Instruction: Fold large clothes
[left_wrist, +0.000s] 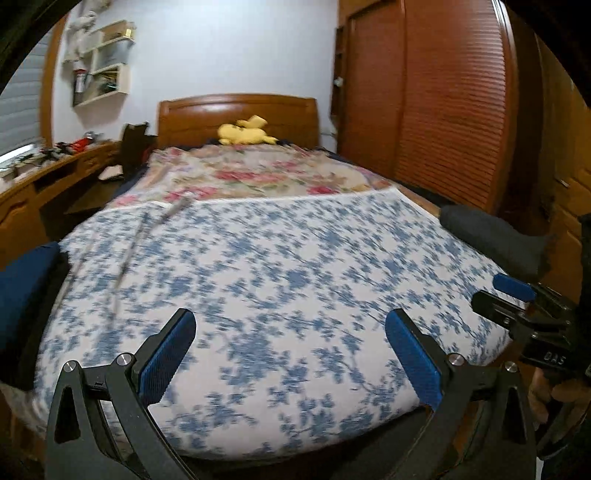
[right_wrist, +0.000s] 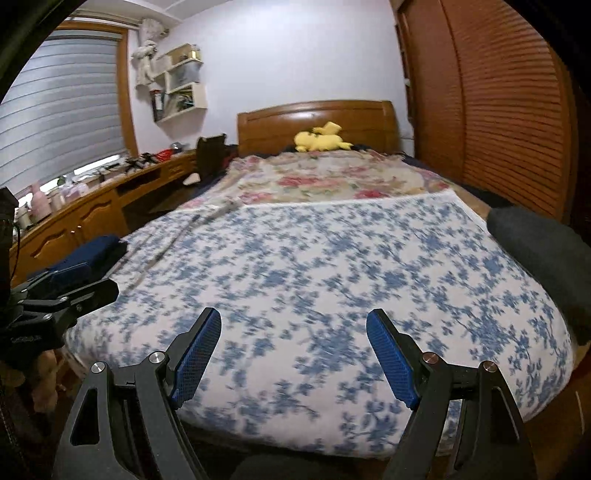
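A bed with a wooden headboard (left_wrist: 238, 110) is filling a bedroom, with a louvred wooden wardrobe (left_wrist: 454, 110) standing along the right and a long desk (right_wrist: 92, 210) running under a shuttered window on the left. A yellow plush toy (right_wrist: 321, 138) is lying at the far end by the headboard, on a pink floral cover (left_wrist: 255, 173). The blue-and-white floral cloth (left_wrist: 280, 288) is lying spread flat over the near half of the bed, its far edge reaching the pink cover; the print is looking blurred. A dark grey cloth (right_wrist: 543, 254) is sitting at its right edge and a navy one (left_wrist: 26, 288) at its left. The left gripper (left_wrist: 290, 350) is hovering over the cloth's near edge, jaws spread wide and holding nothing. The right gripper (right_wrist: 293, 352) is hanging just beside it, jaws likewise wide apart and holding nothing.
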